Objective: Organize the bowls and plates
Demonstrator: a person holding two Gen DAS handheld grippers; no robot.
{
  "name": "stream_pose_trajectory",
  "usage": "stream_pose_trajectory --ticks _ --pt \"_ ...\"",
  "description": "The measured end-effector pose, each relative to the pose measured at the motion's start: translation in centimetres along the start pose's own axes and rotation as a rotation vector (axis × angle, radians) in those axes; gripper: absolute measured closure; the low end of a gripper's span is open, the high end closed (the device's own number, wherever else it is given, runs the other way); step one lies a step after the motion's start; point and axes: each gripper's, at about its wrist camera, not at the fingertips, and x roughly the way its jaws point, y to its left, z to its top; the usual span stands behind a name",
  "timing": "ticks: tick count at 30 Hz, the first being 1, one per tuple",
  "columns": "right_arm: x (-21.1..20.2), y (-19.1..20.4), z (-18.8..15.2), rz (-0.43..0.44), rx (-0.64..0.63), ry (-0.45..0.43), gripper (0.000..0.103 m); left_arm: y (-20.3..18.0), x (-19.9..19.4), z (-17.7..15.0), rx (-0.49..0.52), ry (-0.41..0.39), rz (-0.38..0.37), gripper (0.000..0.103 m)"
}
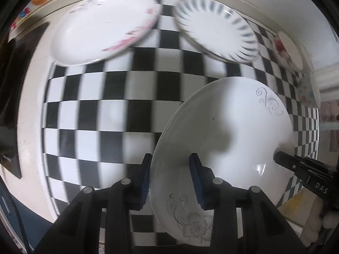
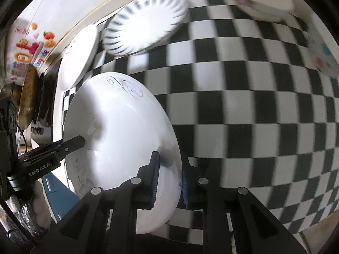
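Item: grey-floral white plate (image 1: 228,131), lifted clear above the checkered tablecloth (image 1: 101,110). My left gripper (image 1: 170,182) and right gripper (image 2: 169,180) each pinch opposite rims, jaws narrowed on the edge, to keep it balanced. Striped plate (image 1: 214,27) and pink-floral plate (image 1: 101,27) lie beyond, awaiting stacking.

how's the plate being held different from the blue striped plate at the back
The held plate has grey floral scrolls; the striped plate has dark radiating rim stripes. The held plate is lifted, its rim clamped by the left gripper and right gripper; the striped plate lies ungripped on the checkered cloth. Both are white.
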Motion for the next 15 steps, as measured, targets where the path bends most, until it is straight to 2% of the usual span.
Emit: stream_pose_trajectory --ticks 3,6,13,15 --pt "-0.5 -2.2 -0.4 -0.003 0.024 -0.005 0.082 -0.6 1.4 1.5 0.024 0.015 0.002 0.070" --pt "-0.2 -4.0 -0.5 -0.005 0.045 -0.005 0.082 -2.5 2.7 1.7 0.037 0.031 0.005 0.070" --pt "0.9 -6.0 0.1 -0.030 0.052 0.008 0.082 -4.4 4.7 1.0 0.044 0.066 0.019 0.070" --pt "1.1 -7.9 -0.5 -0.035 0.044 0.013 0.082 -4.6 5.2 1.2 0.034 0.077 0.022 0.070"
